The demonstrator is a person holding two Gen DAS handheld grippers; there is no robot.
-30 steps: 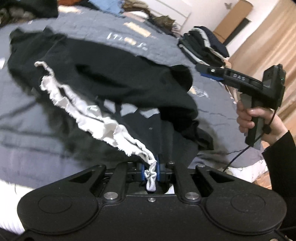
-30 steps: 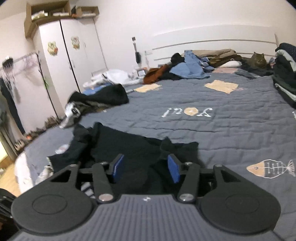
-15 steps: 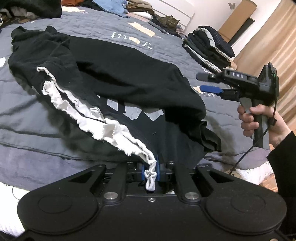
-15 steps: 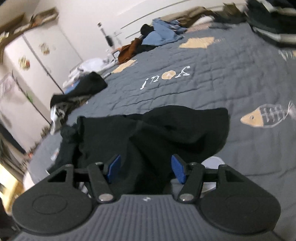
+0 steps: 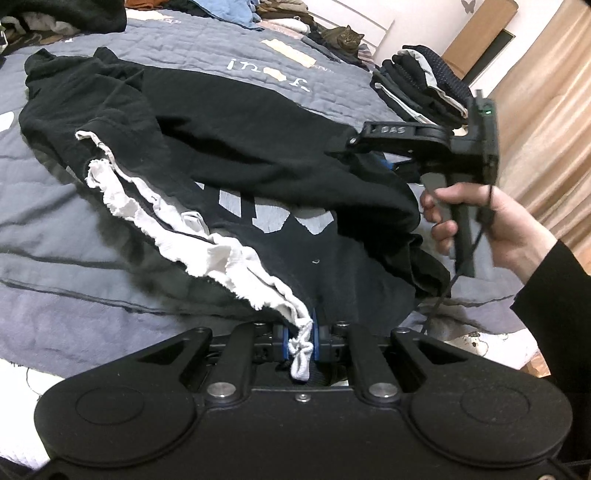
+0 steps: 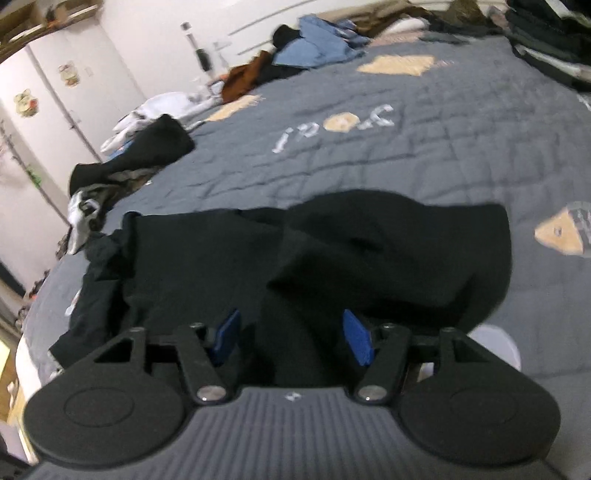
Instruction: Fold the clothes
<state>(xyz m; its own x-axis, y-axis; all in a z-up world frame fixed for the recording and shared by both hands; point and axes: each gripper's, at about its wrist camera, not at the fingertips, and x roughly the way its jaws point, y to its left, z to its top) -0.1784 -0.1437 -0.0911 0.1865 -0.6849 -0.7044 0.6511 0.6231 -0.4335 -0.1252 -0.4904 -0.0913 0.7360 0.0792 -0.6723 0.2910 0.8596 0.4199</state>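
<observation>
Left wrist: rumpled black garment (image 5: 258, 155), white-trimmed.

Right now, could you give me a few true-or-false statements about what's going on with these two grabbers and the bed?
1. The left gripper is clamped on the white hem of the black garment. True.
2. The right gripper is shut tight on the cloth. False: its blue pads stand apart, with black cloth between them.
3. A cat sits at the far end of the bed. True.
4. The folded stack lies on the floor. False: it sits on the bed, near its far corner.
5. The bed cover is plain red. False: it is grey, with lettering.
</observation>
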